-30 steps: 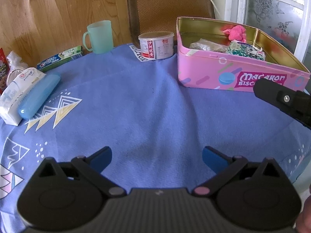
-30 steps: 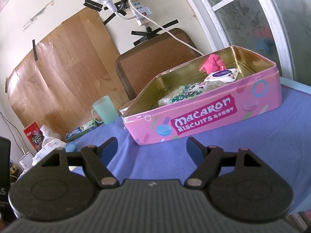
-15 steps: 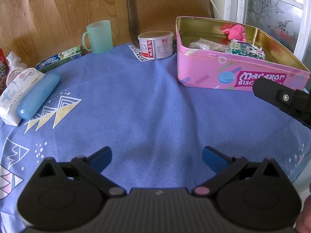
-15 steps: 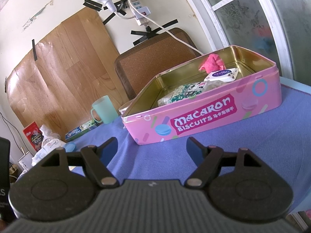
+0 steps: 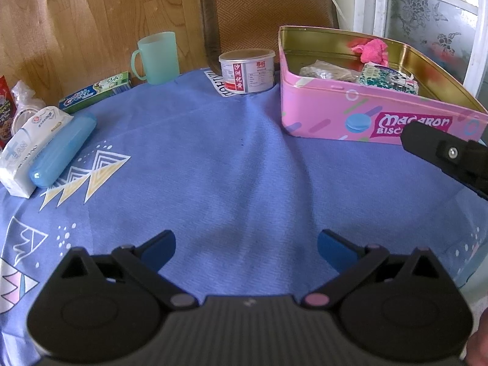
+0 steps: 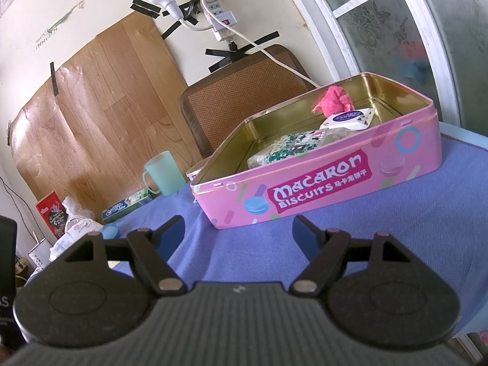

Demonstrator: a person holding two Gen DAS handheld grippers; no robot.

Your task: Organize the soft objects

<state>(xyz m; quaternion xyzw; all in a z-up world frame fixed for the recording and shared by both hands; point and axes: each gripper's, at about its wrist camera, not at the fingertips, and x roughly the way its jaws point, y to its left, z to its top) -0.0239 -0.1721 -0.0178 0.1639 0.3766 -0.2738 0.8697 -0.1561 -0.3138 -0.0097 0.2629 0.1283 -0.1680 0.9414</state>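
An open pink biscuit tin (image 5: 329, 113) (image 6: 335, 183) stands on the blue tablecloth at the right. Inside it lie a pink cloth (image 5: 370, 49) (image 6: 334, 100), a green-patterned soft pack (image 5: 384, 77) (image 6: 292, 146), a white tissue pack (image 6: 347, 118) and a clear bag (image 5: 328, 71). A white wet-wipes pack (image 5: 29, 145) lies at the table's left edge beside a blue case (image 5: 62, 149). My left gripper (image 5: 246, 248) is open over bare cloth near the front. My right gripper (image 6: 238, 232) is open, just short of the tin's near wall.
Along the back edge sit a mint cup (image 5: 157, 58), a toothpaste box (image 5: 94, 96) and a round can (image 5: 247, 71). A brown chair back (image 5: 265, 12) rises behind the table. Red packet and plastic bag (image 5: 21, 100) at far left. The right gripper's body (image 5: 448, 152) shows at the right.
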